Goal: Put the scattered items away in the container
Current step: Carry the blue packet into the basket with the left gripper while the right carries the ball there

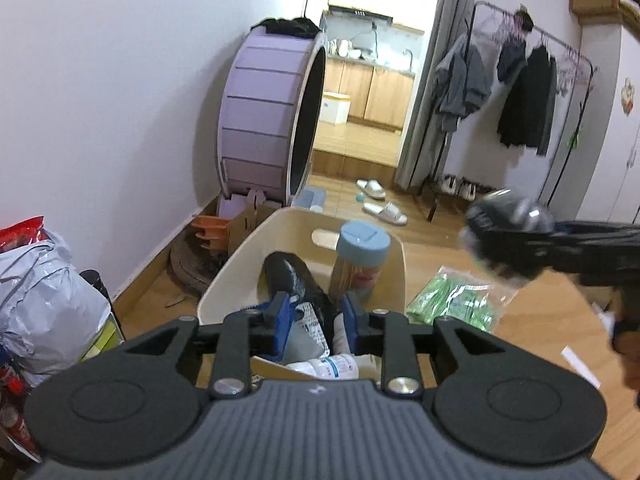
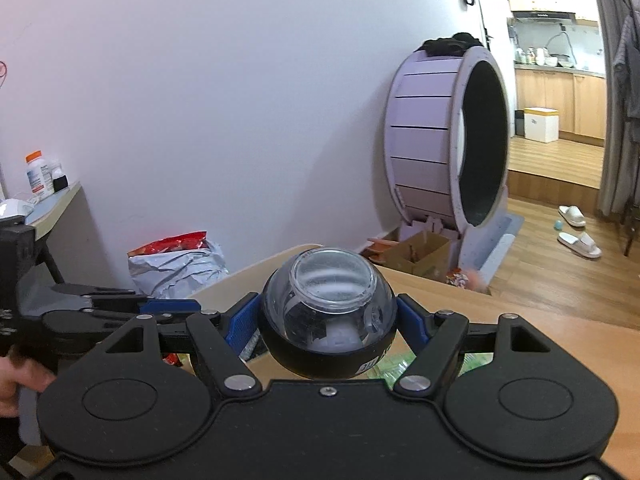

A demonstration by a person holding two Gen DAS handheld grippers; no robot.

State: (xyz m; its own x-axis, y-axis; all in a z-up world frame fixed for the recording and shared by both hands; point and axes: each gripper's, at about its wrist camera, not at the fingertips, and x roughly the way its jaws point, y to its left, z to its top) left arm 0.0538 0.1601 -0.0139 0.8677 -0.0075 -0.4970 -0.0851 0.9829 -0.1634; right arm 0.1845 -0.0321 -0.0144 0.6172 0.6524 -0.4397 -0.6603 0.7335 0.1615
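Observation:
The cream container [image 1: 224, 280] stands on the wooden table. Inside it are a black pouch [image 1: 290, 276], a toothpick jar with a blue lid [image 1: 362, 256] and a white bottle [image 1: 328, 366]. My left gripper [image 1: 314, 320] hangs over the container's near rim, its blue fingers [image 1: 280, 318] on either side of the black pouch; whether it grips is unclear. My right gripper [image 2: 328, 320] is shut on a black and clear gyro ball [image 2: 328, 316], held in the air above the table. The ball also shows in the left wrist view [image 1: 506, 234], to the right of the container.
A clear bag of green packets [image 1: 456, 300] lies on the table right of the container. A purple cat wheel [image 1: 266, 120] and a cardboard box [image 2: 420, 252] stand on the floor beyond. A grey bag [image 1: 44, 300] sits at the left. Slippers [image 1: 384, 210] lie on the floor.

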